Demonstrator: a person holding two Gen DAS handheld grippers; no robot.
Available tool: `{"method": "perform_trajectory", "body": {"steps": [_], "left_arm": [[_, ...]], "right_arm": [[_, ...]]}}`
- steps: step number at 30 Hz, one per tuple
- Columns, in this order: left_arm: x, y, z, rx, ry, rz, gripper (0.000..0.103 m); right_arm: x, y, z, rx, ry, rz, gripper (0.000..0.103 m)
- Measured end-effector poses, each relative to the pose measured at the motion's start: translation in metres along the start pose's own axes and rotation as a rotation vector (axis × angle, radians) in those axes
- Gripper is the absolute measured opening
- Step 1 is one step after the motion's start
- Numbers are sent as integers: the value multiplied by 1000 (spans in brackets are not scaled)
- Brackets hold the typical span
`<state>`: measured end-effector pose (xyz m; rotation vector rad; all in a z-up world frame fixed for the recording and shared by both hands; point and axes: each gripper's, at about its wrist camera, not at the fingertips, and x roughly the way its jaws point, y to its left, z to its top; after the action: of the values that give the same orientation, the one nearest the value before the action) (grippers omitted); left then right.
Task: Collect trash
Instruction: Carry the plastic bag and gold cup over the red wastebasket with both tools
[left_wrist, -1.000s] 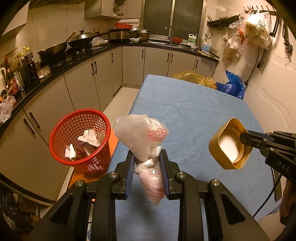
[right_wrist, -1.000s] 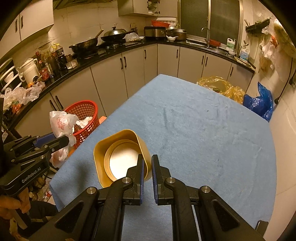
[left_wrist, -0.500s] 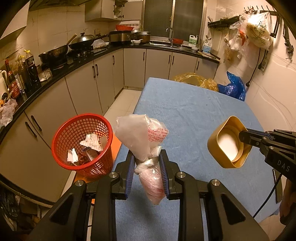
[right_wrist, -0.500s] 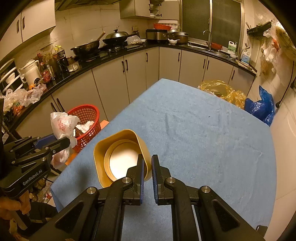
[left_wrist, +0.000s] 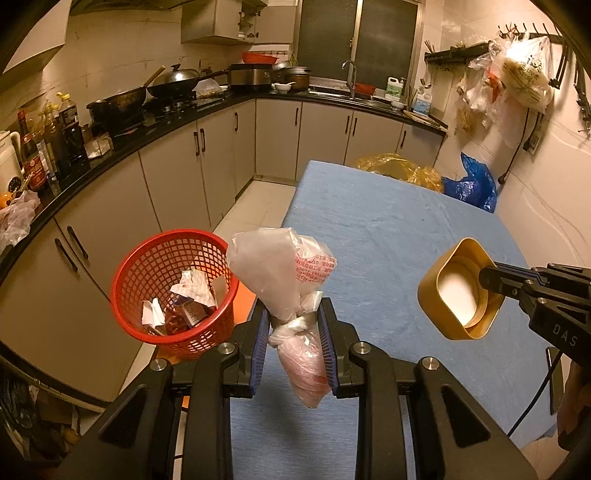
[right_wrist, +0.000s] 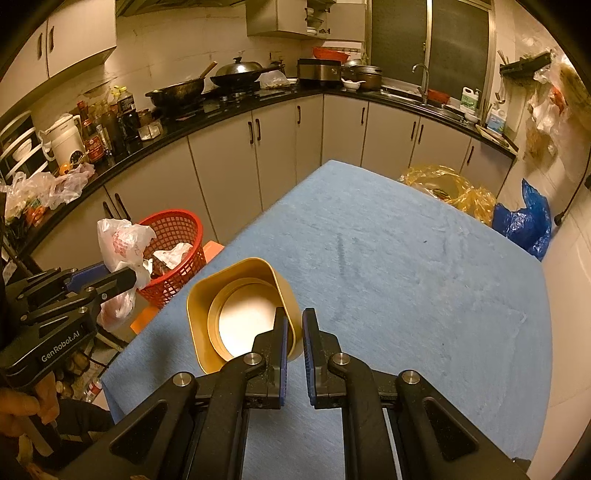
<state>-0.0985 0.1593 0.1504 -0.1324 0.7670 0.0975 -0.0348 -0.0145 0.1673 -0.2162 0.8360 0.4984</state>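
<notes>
My left gripper (left_wrist: 294, 325) is shut on the knotted neck of a clear plastic bag of trash (left_wrist: 280, 269), held in the air over the table's left edge. The bag also shows in the right wrist view (right_wrist: 122, 240). A red mesh basket (left_wrist: 173, 291) with crumpled paper in it stands on the floor just left of the bag; it also shows in the right wrist view (right_wrist: 173, 251). My right gripper (right_wrist: 294, 332) is shut on the wall of a gold square tub (right_wrist: 240, 310) with a white inside, held above the blue table (right_wrist: 406, 266). The tub shows in the left wrist view (left_wrist: 458, 291).
Yellow plastic bags (right_wrist: 447, 188) and a blue bag (right_wrist: 524, 221) lie past the table's far right corner. Grey cabinets (left_wrist: 184, 166) under a black counter with bottles, woks and pots run along the left and back. An orange stool (right_wrist: 147, 321) stands under the basket.
Both grippers have moved a little back from the table, holding their loads. The basket now sits closer to the bag in the left wrist view.
</notes>
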Motion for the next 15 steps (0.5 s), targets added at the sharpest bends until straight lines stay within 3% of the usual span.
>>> {"method": "perform_trajectory", "body": {"steps": [15], "left_arm": [[2,40,-3,-76,-5,29,25]], "right_arm": [[18,23,18,-59,21,22,8]]}}
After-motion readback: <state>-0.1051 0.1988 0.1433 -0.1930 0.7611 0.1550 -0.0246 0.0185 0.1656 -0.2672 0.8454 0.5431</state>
